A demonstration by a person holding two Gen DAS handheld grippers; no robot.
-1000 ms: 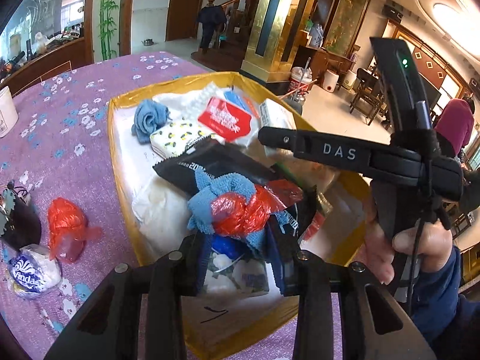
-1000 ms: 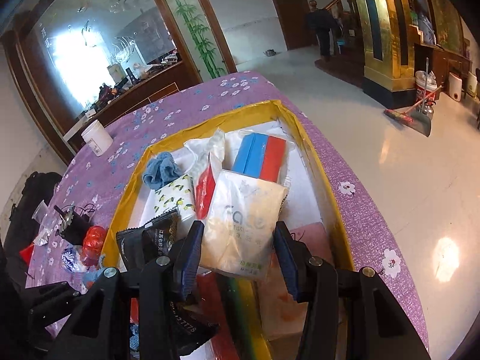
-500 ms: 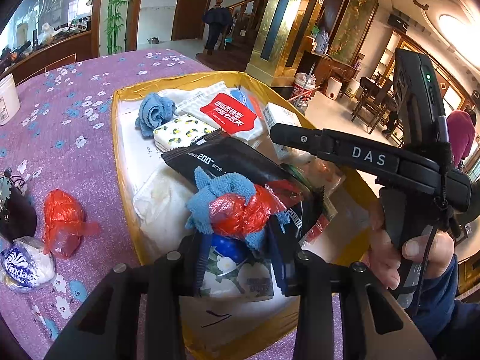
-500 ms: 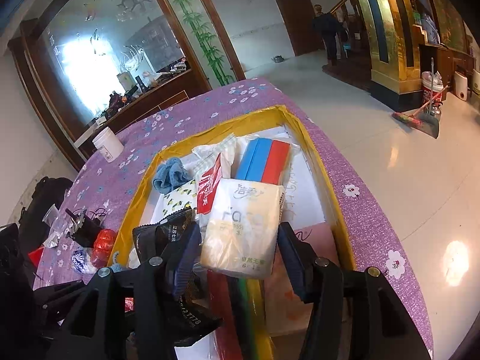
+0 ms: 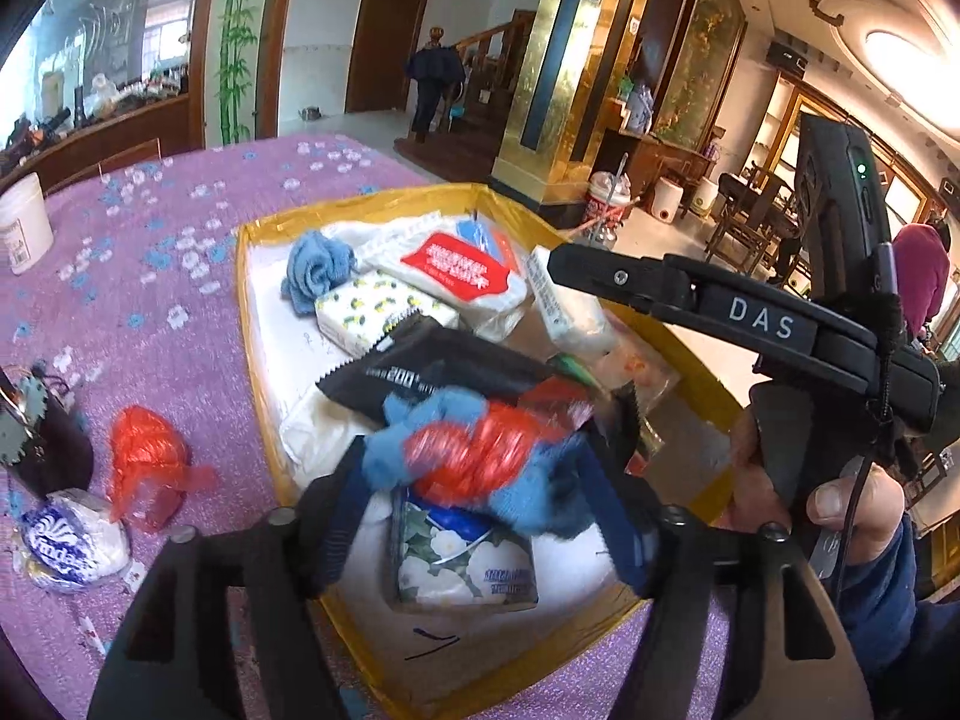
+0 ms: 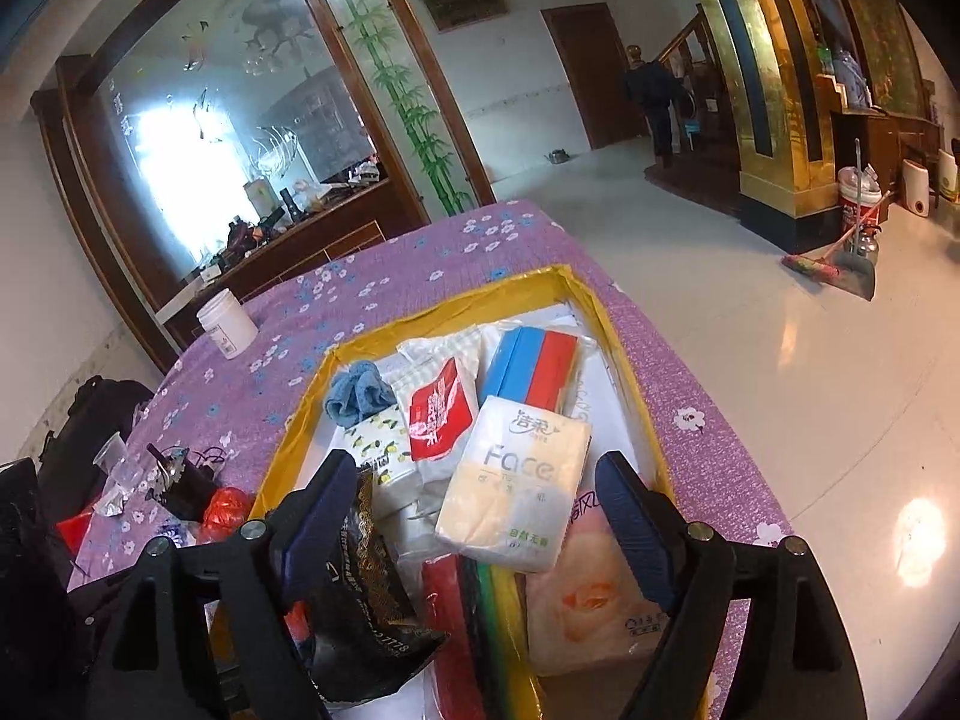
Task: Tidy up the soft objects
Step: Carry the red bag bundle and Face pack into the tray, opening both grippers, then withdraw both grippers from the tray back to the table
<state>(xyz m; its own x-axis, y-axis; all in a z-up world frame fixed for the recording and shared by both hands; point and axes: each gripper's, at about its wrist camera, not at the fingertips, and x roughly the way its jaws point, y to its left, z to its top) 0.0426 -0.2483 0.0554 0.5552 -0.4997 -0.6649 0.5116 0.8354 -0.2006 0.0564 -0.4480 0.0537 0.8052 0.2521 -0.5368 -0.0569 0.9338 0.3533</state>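
Left wrist: left hand-held gripper [image 5: 480,504] just opening around blue-red bundle [image 5: 474,450]; right hand-held gripper [image 6: 474,510] just opening, tissue pack [image 6: 516,480] released.

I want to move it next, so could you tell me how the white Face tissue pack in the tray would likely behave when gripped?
The Face tissue pack looks soft and probably light. Its glossy plastic wrap may slip. It lies tilted on other packs, so a push could slide it off.

daylight pours through the etched glass panel [image 6: 240,138] at upper left of the right view, blown out white. a ceiling lamp [image 5: 906,60] glares at upper right of the left view. floor [image 6: 780,396] reflections shine. bundle [image 5: 480,456] at lower centre is motion-blurred. fisheye bends edges; corners go black.
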